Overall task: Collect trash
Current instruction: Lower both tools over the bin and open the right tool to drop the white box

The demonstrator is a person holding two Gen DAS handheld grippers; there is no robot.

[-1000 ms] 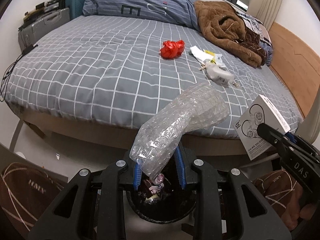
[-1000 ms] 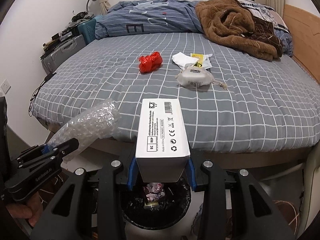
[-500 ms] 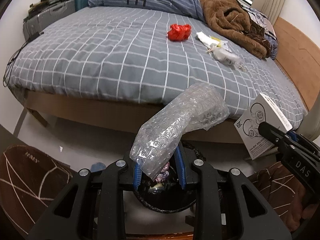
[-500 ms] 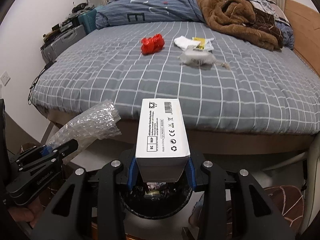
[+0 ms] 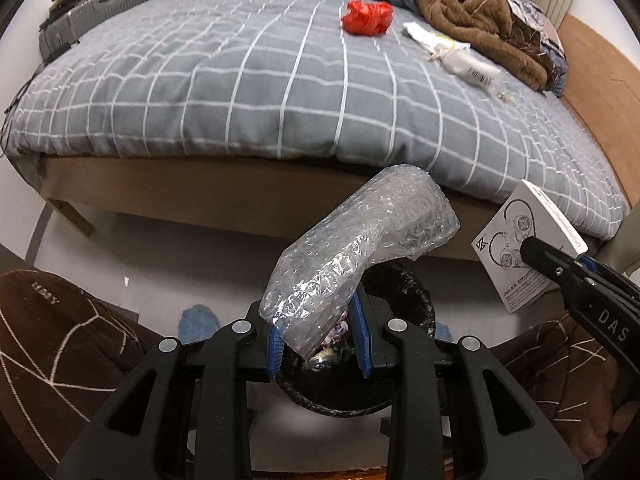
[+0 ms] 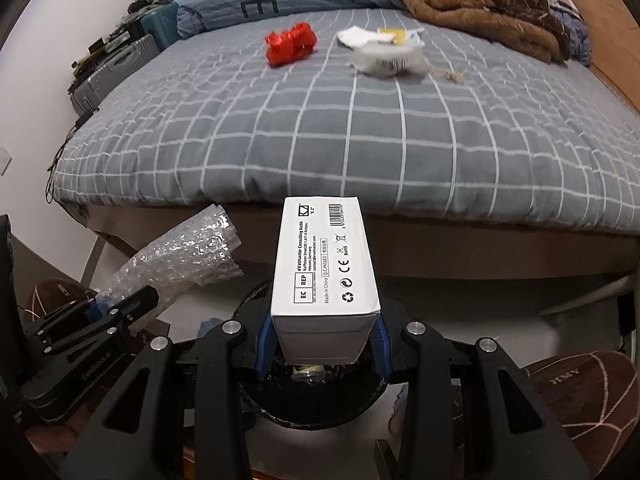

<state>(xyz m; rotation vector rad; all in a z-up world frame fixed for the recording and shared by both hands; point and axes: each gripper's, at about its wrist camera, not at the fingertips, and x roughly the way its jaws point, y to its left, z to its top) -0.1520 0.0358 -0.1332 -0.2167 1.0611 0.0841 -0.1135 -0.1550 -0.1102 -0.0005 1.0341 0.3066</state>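
Bubble wrap (image 5: 360, 248), white box (image 6: 326, 264), above black bin (image 5: 416, 308)

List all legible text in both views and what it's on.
"CE", "EC REP", "Made in China", "Q.C.PASSED", "RoHS": white box in right gripper.
Box fine print and barcode digits: too small.
"E": pillow.
"DAS": right gripper body, left view.
"GenRobot.AI", faint: left gripper.
Slipper logo: inverted, unreadable.
Bubble wrap: none.

One bubble wrap piece (image 5: 362, 256), one white box (image 6: 325, 264), one bin (image 5: 404, 394), one red wrapper (image 6: 291, 44), possibly two white scraps (image 6: 386, 58), two grippers (image 5: 319, 340).
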